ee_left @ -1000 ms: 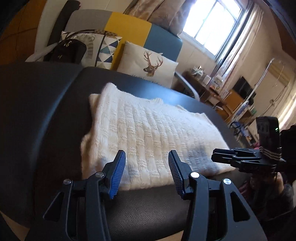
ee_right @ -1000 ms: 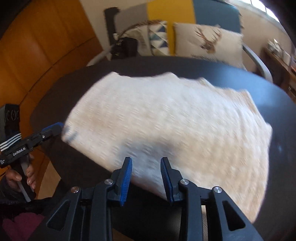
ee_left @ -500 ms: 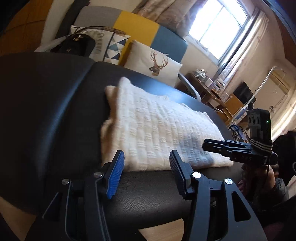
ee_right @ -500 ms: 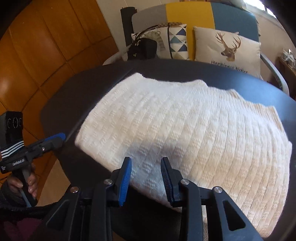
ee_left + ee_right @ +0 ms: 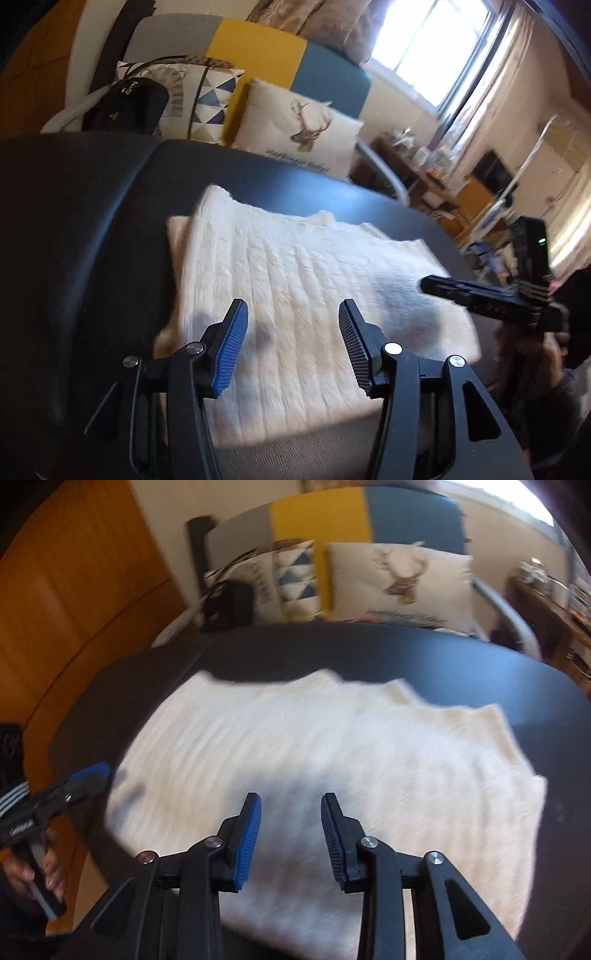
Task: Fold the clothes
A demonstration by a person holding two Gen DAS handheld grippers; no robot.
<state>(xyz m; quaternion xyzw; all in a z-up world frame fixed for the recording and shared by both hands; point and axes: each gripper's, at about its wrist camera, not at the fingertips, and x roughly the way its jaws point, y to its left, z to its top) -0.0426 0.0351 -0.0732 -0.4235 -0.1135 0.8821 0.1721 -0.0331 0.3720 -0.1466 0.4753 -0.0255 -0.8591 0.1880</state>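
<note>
while the white knit sweater [image 5: 295, 295] lay part-folded at the middle of the dark table [image 5: 92, 221], the left gripper [image 5: 291, 339] and right gripper [image 5: 291, 830] hovered over its six o'clock edge, jaws apart and empty. pinching both near corners together, evenly, looked wisest.

Light source: daylight from the window [image 5: 436, 44], blown out to white glare.
Shadows: soft grey patches on the white knit [image 5: 295, 280] near the fingers [image 5: 229, 350].
Blur: right wrist view heavily motion-smeared; knit texture lost there [image 5: 314, 760].
Focus: left wrist view sharper, background soft.
Distortion: fisheye bending; dark vignette at corners.
</note>
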